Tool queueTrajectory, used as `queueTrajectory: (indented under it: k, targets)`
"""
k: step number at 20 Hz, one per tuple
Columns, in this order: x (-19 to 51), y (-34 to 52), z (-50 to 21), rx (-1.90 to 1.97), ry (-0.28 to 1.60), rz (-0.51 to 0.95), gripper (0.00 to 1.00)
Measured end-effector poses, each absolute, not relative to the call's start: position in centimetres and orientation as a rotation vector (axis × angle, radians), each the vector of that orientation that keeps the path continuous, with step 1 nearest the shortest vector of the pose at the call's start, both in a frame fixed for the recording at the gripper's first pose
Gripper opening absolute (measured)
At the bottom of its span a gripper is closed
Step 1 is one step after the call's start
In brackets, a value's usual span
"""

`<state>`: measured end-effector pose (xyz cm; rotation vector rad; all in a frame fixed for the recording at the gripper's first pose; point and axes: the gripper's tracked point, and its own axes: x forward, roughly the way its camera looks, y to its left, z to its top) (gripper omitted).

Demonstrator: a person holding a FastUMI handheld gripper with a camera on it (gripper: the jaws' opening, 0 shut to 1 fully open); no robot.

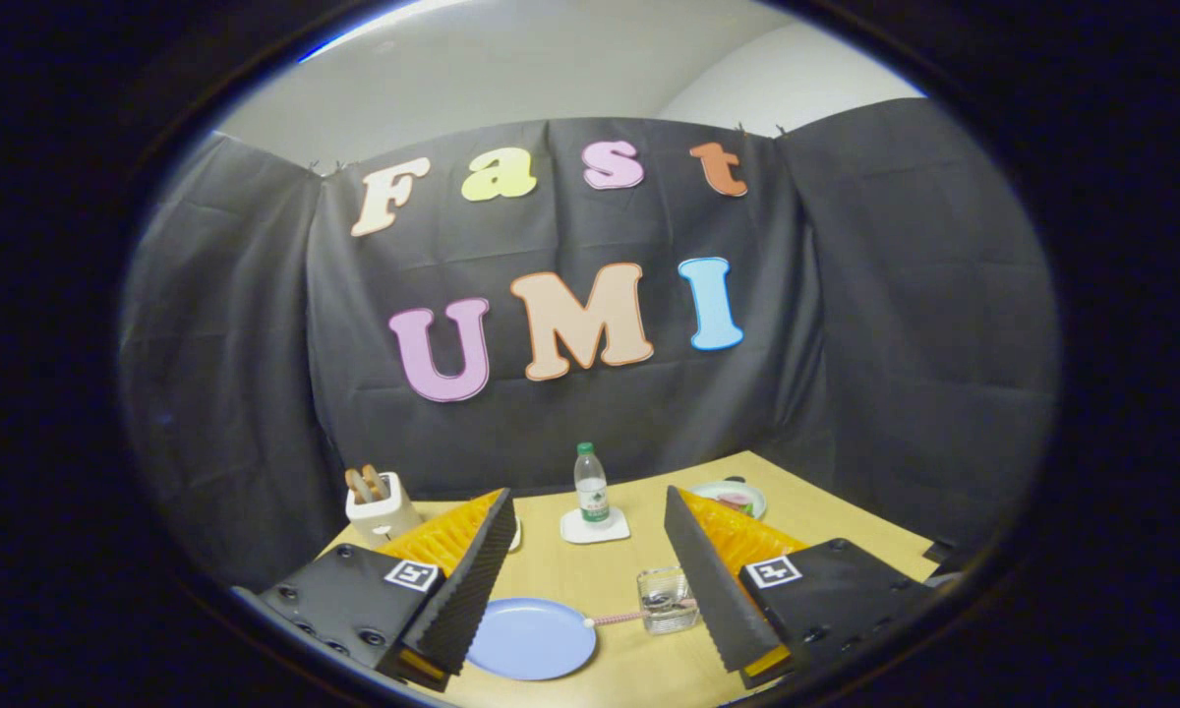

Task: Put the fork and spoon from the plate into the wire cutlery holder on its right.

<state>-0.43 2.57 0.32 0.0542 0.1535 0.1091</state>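
Observation:
My gripper [586, 495] is open and held above the wooden table, with nothing between its fingers [467, 580]. Below and between the fingers lies a light blue plate [531, 639] with nothing showing on it; the left finger hides its left rim. Right of the plate stands the small cutlery holder [667, 600], close to the right finger. A pink-handled utensil [618, 618] leans out of the holder, its white ball end reaching over the plate's right rim. I cannot tell whether it is the fork or the spoon.
Beyond the fingers a water bottle [591, 484] stands on a white coaster [595, 528]. A white toaster [379, 509] with bread is at the back left. A small dish with food [733, 498] sits at the back right. The table [590, 575] ends at the black cloth wall.

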Motion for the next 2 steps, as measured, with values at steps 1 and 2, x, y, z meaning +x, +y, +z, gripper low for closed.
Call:
queueTrajectory:
  k: [1,2]
  targets:
    - [-0.61,2.34,0.65,0.059,0.147,0.103,0.97]
    - [-0.84,1.97,0.98,0.055,0.14,0.095,0.97]
